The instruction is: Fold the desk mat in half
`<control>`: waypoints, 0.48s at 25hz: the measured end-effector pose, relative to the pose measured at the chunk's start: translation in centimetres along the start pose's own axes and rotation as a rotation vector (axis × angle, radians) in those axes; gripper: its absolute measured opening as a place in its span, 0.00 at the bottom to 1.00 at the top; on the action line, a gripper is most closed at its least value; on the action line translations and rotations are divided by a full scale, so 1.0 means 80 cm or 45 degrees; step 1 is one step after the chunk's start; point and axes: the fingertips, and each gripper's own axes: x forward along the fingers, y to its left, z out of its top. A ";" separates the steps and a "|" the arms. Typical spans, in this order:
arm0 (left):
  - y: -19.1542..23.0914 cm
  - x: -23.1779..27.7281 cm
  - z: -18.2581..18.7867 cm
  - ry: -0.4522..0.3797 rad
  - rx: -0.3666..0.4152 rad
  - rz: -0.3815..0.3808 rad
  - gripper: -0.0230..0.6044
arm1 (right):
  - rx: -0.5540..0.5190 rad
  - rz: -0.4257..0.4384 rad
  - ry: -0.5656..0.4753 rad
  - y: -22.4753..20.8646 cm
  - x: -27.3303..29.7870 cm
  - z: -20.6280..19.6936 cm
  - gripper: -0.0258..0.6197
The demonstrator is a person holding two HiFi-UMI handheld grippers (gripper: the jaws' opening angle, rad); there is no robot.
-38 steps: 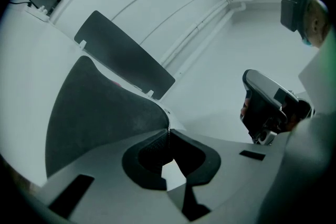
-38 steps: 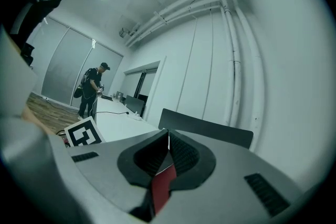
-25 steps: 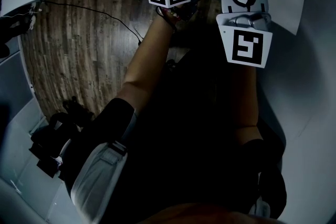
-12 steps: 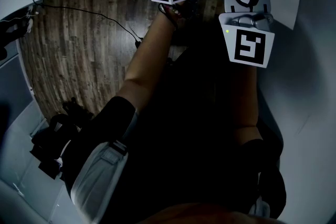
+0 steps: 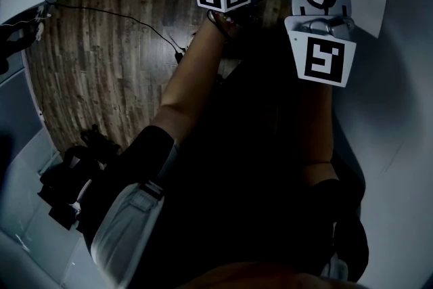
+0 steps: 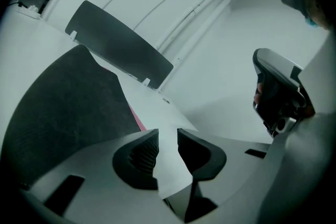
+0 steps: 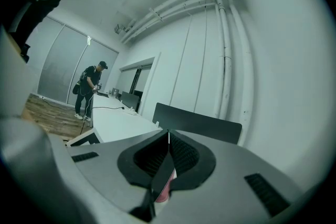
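Judging by how things lie, the main danger is a crooked fold. The desk mat (image 6: pixel 68 113), dark on top with a pink underside (image 6: pixel 137 119), lies on the white table (image 6: pixel 220 86) to the left of the left gripper (image 6: pixel 167 147), and only one side of it is gripped. If that held side is pulled or carried over alone, the loose side may lag, twist or slide, and the edges would not meet. So thin a pinch could also slip if the mat drags on the table.

The left gripper's jaws have just been opening and stand partly apart. Nothing is between them: only pale table top shows through the gap. The mat's edge lies just beside the left-hand jaw, apparently not touching it.

The right gripper (image 7: pixel 168 157) is clenched, its pads pressed on a thin dark strip with pink beneath, which I take to be the mat's edge. It points roughly level toward a dark divider panel (image 7: pixel 197 123).
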 end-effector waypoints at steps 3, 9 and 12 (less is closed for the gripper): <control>-0.004 -0.012 0.006 -0.008 0.036 0.002 0.22 | -0.002 0.003 0.001 0.005 0.002 0.003 0.09; -0.017 -0.045 -0.007 0.002 0.084 0.015 0.22 | -0.002 0.014 -0.014 0.011 0.000 0.003 0.09; -0.021 -0.061 -0.010 0.011 0.120 0.023 0.22 | -0.009 0.029 -0.023 0.020 0.006 0.009 0.09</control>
